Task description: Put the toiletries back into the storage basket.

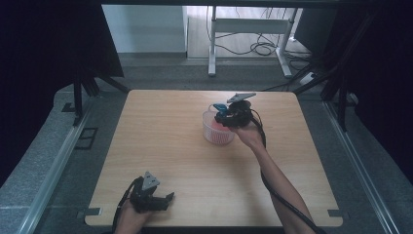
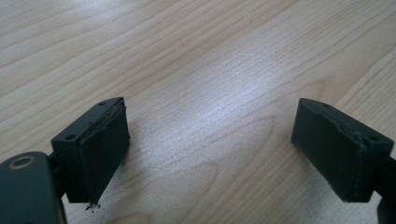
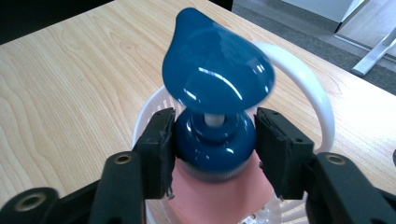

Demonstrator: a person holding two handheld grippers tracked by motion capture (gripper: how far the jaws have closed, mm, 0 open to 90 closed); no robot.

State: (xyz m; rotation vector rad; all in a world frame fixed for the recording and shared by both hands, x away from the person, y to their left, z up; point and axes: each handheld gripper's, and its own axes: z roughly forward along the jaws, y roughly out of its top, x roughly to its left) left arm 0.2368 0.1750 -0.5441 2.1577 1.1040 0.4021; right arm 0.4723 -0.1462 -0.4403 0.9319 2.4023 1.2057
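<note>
At one o'clock on the desk (image 1: 160, 146), pink bottle (image 3: 219, 196) with glossy blue pump (image 3: 215, 93), standing in white basket (image 3: 317, 102); right gripper (image 3: 212, 140) grasping its collar.

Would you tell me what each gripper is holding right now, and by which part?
The right gripper has the pump bottle between its jaws at the blue collar under the pump head; firm pressing cannot be told. The left gripper holds nothing.

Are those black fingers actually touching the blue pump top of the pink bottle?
Cannot tell. In the right gripper view the fingers flank the blue pump collar; the left looks pressed against it, the right shows a thin gap.
</note>
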